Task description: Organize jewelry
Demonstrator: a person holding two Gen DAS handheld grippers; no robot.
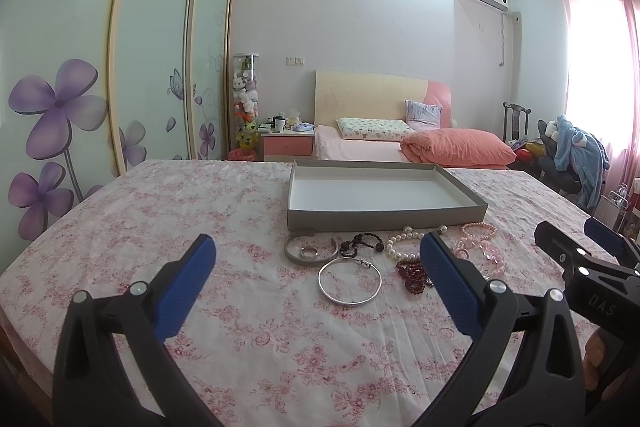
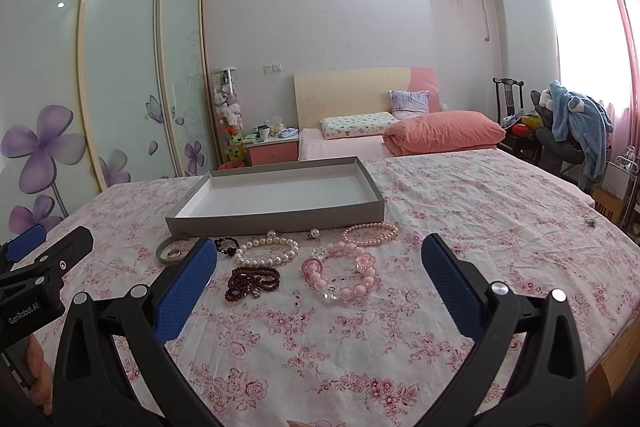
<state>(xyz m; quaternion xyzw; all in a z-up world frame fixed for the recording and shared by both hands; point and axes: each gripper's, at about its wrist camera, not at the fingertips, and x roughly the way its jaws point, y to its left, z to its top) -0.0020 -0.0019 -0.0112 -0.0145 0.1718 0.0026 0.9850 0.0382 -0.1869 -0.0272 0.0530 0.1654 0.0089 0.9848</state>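
A shallow grey box (image 1: 384, 217) (image 2: 276, 217) with a white inside lies empty on the flowered cloth. In front of it lie a silver bangle (image 1: 349, 281), a grey cuff (image 1: 296, 254) (image 2: 165, 251) with a small ring inside, a dark bead bracelet (image 1: 362, 242) (image 2: 227, 246), a white pearl bracelet (image 1: 404, 245) (image 2: 267, 251), dark red beads (image 1: 412, 274) (image 2: 252, 282), a pink pearl bracelet (image 2: 370, 233) and a chunky pink bead bracelet (image 2: 340, 273). My left gripper (image 1: 318, 287) is open above the near cloth, short of the bangle. My right gripper (image 2: 320, 287) is open, short of the pink beads.
The flowered tablecloth (image 2: 500, 227) stretches bare to the right, with a tiny metal piece (image 2: 590, 223) near its right edge. Beyond the table are a bed (image 2: 400, 139), a sliding wardrobe (image 1: 80, 67) on the left and a chair with clothes (image 2: 572, 123) by the window.
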